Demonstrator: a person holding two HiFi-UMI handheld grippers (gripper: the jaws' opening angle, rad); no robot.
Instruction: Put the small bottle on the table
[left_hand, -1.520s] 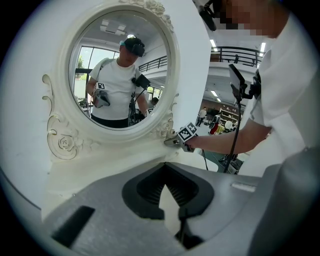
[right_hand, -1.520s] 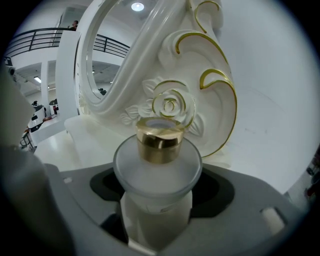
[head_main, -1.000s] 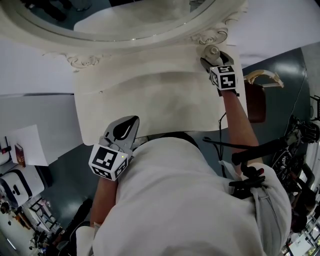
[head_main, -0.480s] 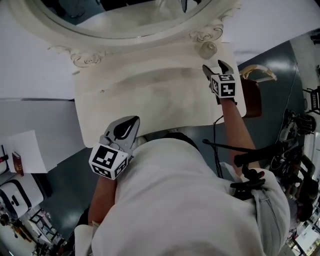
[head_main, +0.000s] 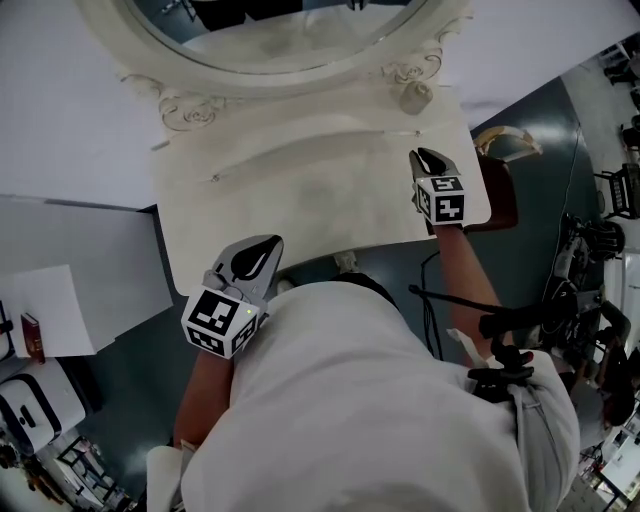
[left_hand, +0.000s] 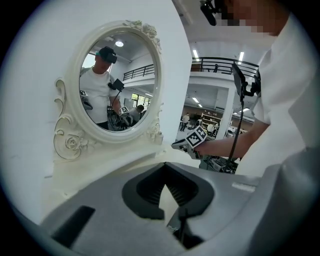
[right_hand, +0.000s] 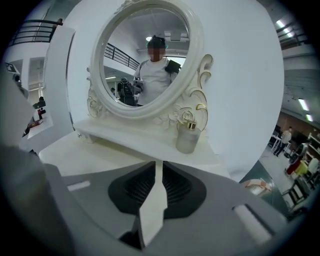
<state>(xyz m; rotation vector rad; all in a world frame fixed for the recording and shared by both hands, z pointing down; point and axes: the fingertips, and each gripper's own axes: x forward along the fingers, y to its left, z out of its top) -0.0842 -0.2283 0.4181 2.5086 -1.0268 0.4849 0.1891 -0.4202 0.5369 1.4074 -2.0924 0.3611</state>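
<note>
The small glass bottle with a gold cap (head_main: 413, 97) stands upright on the raised ledge at the foot of the oval mirror (head_main: 290, 62), beside the frame's carved rose on the right. The right gripper (head_main: 425, 157) hovers over the cream surface (head_main: 300, 200), apart from the bottle, its jaws closing to a thin slit with nothing between them. The left gripper (head_main: 262, 243) sits at the surface's near edge, jaws together and empty.
</note>
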